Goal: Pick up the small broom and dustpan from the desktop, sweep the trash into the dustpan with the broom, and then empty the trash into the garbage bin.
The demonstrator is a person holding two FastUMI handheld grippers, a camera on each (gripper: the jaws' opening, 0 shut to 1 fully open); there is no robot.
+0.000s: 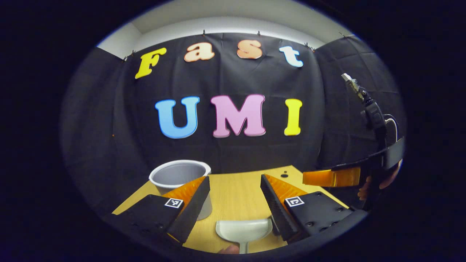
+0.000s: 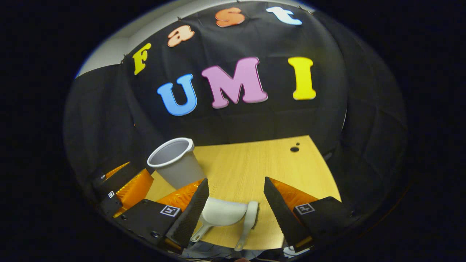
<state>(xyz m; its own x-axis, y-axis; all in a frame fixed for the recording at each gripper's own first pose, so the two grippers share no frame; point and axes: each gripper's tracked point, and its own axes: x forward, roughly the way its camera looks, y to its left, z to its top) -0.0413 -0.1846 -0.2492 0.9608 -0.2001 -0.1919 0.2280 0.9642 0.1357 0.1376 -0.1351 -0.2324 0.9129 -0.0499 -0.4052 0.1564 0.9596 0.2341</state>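
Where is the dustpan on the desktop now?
The dustpan lies at the near edge of the desktop, in front of the garbage bin, with the small broom just to its right in the right gripper view.

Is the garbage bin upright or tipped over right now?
Upright. The garbage bin stands on the desktop with its open rim facing up; in the left gripper view the inside that shows looks empty.

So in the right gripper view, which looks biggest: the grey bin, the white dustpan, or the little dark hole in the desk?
As they look in the right gripper view:
1. Grey bin
2. White dustpan, close behind; it sits nearer the camera and a finger covers part of it, so this order is unsure
3. Dark hole, clearly smallest
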